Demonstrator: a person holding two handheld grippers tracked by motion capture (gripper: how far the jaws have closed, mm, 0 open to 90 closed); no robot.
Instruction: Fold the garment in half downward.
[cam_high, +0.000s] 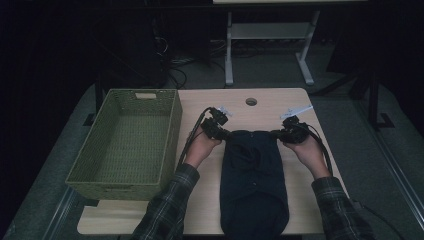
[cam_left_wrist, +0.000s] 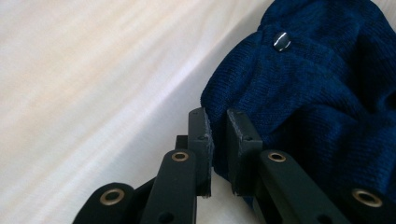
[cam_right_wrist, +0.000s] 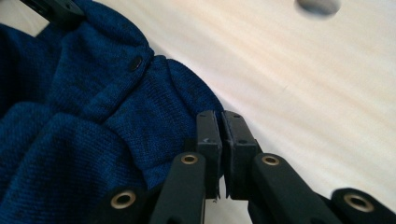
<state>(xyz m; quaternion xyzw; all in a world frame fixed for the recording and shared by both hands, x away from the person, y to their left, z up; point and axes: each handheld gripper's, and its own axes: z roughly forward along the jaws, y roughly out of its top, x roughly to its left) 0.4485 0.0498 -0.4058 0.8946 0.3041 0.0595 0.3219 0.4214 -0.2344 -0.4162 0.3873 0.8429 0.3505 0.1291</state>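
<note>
One counter (cam_high: 300, 210) carries the work, a pale wooden top with one round hole (cam_high: 251, 101) near its far edge. One woven green basket (cam_high: 127, 142) stands on the counter's left side, open and with nothing visible inside. One dark blue knitted garment (cam_high: 254, 177) lies at the centre, just right of the basket; its long axis runs from the person's near edge toward the far edge, and two small buttons (cam_left_wrist: 281, 41) show on its knit. The left gripper (cam_high: 223, 133) is clenched on the garment's far left corner, cloth pinched between its narrowly parted jaws in the left gripper view. The right gripper (cam_high: 276, 134) is clenched on the far right corner, its jaws nearly meeting over the knit edge. Both grippers thus hold the far end, one at each corner, the garment's length trailing back toward the person. The basket lies to the left, nearer the left hand (cam_high: 201, 148), so any transfer would, in this inspector's judgement, carry leftward.
</note>
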